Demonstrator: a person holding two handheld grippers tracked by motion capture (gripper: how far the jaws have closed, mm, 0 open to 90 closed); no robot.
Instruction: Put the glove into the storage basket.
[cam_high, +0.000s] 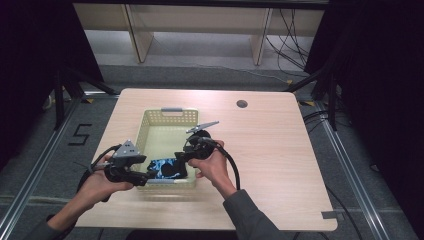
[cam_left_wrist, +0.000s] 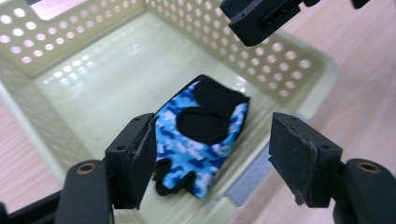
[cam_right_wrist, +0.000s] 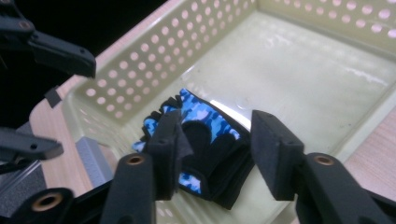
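Glove (cam_left_wrist: 201, 135) palm pad in left tool view, folded black edge in right tool view

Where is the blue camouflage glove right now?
The glove lies flat on the floor of the perforated basket, at its near end in the high view, between the left gripper and right gripper.

A black "5", apparently, marks the floor (cam_high: 80, 134) left of the table (cam_high: 270, 165).
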